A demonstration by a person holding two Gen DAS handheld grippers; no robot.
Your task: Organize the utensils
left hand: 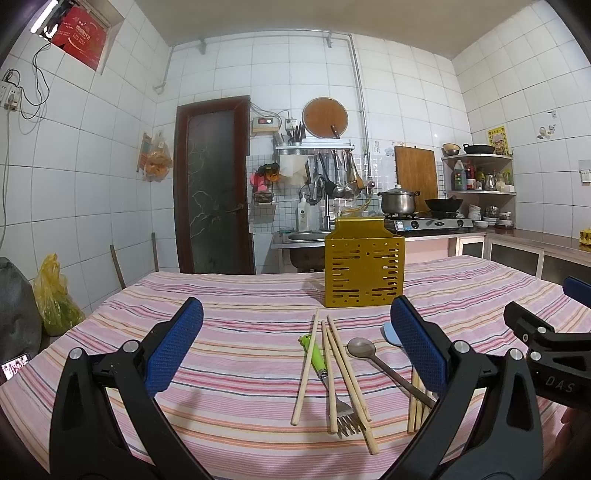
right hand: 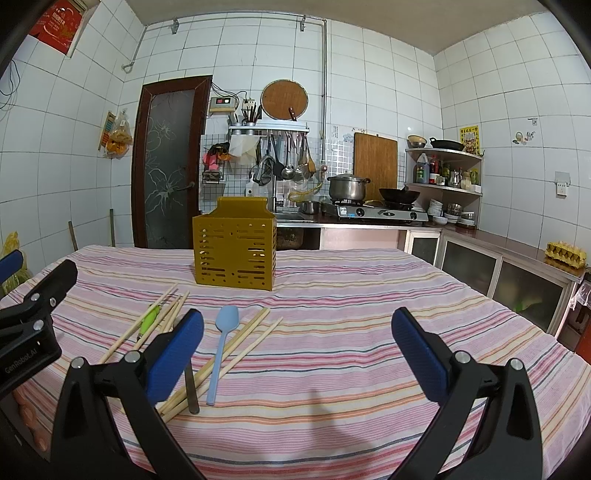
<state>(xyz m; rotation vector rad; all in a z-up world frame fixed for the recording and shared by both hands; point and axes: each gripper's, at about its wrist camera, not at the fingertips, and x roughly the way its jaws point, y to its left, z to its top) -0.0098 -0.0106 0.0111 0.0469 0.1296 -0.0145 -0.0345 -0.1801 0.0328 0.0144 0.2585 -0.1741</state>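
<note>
Both grippers, left (left hand: 295,347) and right (right hand: 297,350), hung with jaws spread wide, grasping nothing. At frame centre, wooden chopsticks (left hand: 349,373), a green-handled metal fork (left hand: 321,363) and a pale blue plastic spoon (right hand: 221,343) lay on the pink striped tablecloth (right hand: 332,369), below the slotted yellow metal utensil holder (left hand: 364,273).

"DAS" showing in pale letters on black body of right gripper (left hand: 554,384), seen from left wrist view. "GenRobot.AI" running along black body of left gripper (right hand: 22,360), seen from right wrist view. Red box (left hand: 79,35) high on wall carrying pale characters, not reading clearly. Yellow wall poster (right hand: 470,139) print too small.
</note>
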